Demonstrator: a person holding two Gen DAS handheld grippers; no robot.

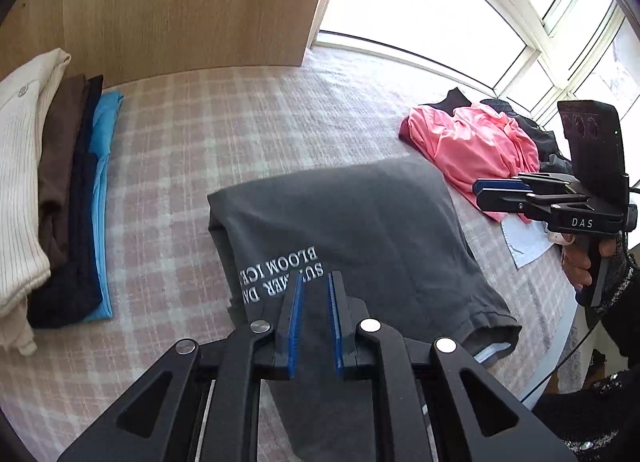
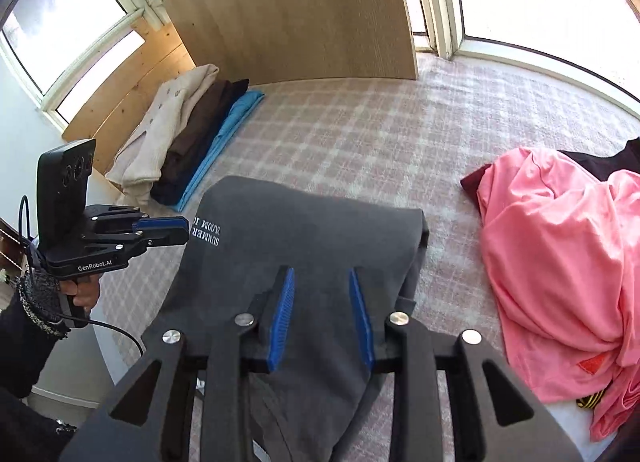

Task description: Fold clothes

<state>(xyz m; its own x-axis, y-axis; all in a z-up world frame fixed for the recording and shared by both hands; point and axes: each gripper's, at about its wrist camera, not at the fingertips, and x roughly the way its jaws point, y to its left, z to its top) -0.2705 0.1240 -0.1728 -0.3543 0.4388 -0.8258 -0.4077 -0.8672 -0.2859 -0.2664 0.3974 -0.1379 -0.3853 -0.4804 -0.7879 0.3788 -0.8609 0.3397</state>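
A dark grey T-shirt (image 1: pixel 360 214) with white lettering lies partly folded on the pink checked bedcover (image 1: pixel 240 134). My left gripper (image 1: pixel 316 278) hovers over the shirt's near edge by the lettering, open, with nothing between its blue pads. My right gripper (image 2: pixel 320 274) stands open above the same shirt (image 2: pixel 320 230), also with nothing between its pads. In the left wrist view the right gripper (image 1: pixel 480 190) shows side-on at the right, held by a hand. In the right wrist view the left gripper (image 2: pixel 184 228) shows side-on at the left.
A stack of folded clothes (image 1: pixel 60 190), cream, brown, navy and blue, lies along the wooden board (image 1: pixel 180 2). A heap of unfolded garments topped by a pink one (image 2: pixel 560 254) lies to the right. Windows stand behind, and the bed's edge is near me.
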